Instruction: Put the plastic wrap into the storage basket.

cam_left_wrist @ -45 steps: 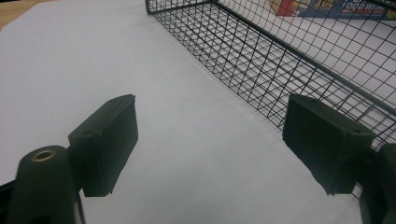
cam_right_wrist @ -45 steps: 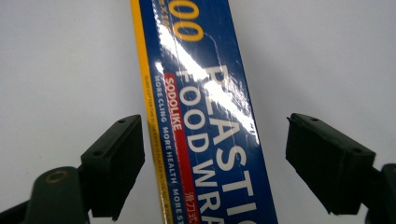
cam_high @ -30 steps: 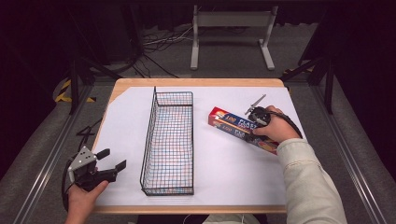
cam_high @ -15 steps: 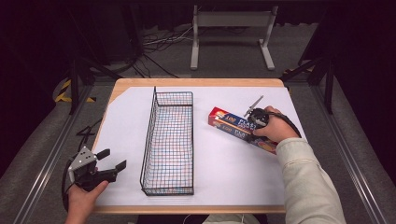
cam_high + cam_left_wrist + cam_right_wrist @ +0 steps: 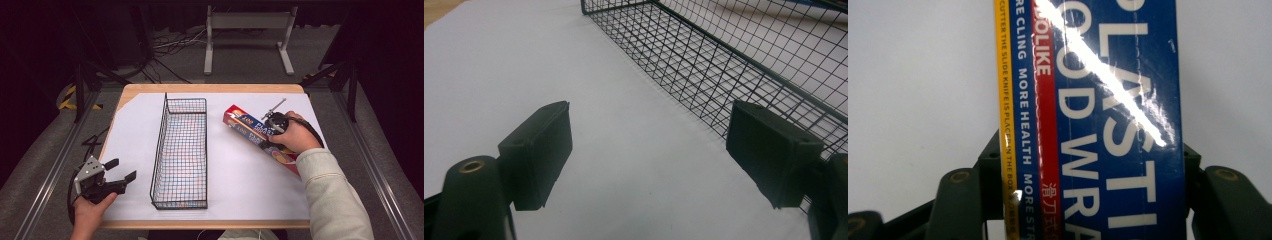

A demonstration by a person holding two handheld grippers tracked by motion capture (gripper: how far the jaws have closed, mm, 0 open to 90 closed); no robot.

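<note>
A long blue, red and yellow plastic wrap box [image 5: 248, 130] lies slanted on the white sheet, right of a black wire basket [image 5: 159, 145]. My right gripper [image 5: 268, 134] comes down on the box's middle; its jaws have just been closing. In the right gripper view both pads press the long sides of the box [image 5: 1108, 100], so the right gripper [image 5: 1093, 172] is shut on it. My left gripper [image 5: 122, 170] rests at the table's front left corner, open with nothing between its jaws. The left gripper [image 5: 649, 150] points toward the basket's near wall [image 5: 724, 65].
The basket is narrow, runs front to back in the table's middle and holds nothing. A white sheet [image 5: 135, 125] covers most of the wooden table [image 5: 210, 88]. A metal stand [image 5: 247, 22] and cables lie on the floor beyond the far edge.
Nothing has visibly moved in the high view; both hands, the box and the basket stay in place.
</note>
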